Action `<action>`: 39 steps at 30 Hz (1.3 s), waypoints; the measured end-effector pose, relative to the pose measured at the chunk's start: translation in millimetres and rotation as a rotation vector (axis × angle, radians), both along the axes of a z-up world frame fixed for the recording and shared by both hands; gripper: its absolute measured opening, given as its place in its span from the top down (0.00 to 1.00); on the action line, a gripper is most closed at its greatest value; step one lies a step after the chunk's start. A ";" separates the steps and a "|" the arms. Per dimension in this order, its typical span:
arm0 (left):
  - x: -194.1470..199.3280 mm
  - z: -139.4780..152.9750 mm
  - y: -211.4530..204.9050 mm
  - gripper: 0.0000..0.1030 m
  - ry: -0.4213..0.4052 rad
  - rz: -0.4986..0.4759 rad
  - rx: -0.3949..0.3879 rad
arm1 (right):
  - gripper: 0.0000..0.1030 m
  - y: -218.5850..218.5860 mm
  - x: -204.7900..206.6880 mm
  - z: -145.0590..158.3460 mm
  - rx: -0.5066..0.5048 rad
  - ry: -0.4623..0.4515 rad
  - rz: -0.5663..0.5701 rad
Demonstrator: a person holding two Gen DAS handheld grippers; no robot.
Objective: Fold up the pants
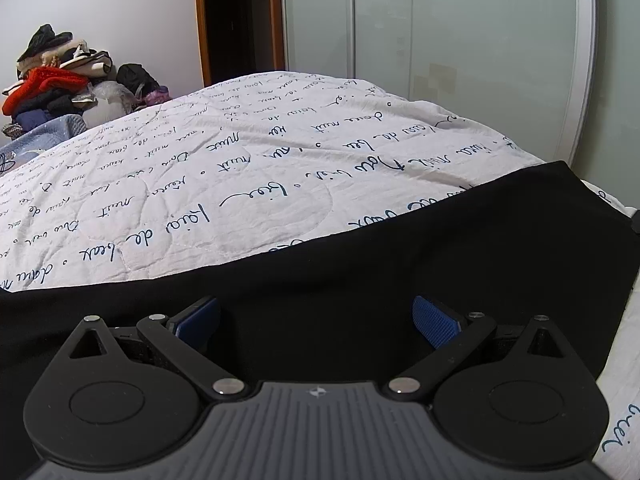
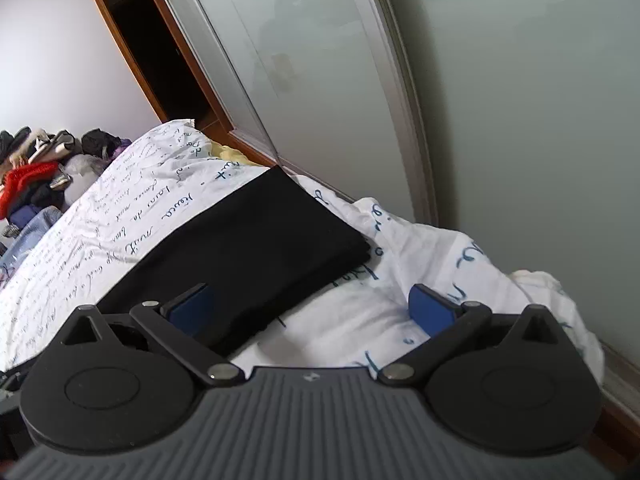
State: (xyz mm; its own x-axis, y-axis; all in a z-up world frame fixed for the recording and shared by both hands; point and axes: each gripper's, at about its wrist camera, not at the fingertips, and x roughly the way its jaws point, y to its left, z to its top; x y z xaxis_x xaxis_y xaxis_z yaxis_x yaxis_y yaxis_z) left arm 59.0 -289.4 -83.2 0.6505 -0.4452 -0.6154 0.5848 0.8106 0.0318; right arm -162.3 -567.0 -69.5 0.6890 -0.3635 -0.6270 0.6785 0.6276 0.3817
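Left wrist view: the left gripper (image 1: 316,320) is spread wide, empty, directly over the black pants (image 1: 360,264) lying on the script-printed quilt (image 1: 192,184).

Right wrist view: the right gripper (image 2: 310,312) gapes wide, empty, straddling the black pants' (image 2: 256,240) near edge; its right finger is over the quilt (image 2: 360,312).

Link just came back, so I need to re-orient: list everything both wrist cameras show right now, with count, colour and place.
Pants: one, black, laid flat on the bed near both grippers.
Quilt: one, white with blue script, covering the bed.
Clothes pile: one heap, red, black, cream and blue, far left by the wall.
Sliding door: frosted glass, pale green, beyond the bed.
Wooden frame: brown, around a dark opening.
Left gripper: open, over the pants.
Right gripper: open, at the pants' edge.
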 end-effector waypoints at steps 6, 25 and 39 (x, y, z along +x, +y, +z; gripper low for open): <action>0.9 -0.5 1.0 0.00 0.003 0.000 -0.008 | 0.21 -14.3 8.2 -5.9 0.030 -0.065 0.009; 55.1 28.0 24.6 0.00 0.593 -0.059 -0.480 | 0.89 89.9 44.1 37.5 -0.593 0.116 0.212; 59.0 -0.8 25.5 0.15 0.864 -0.050 -0.698 | 0.90 220.3 51.0 19.7 -0.893 0.123 0.597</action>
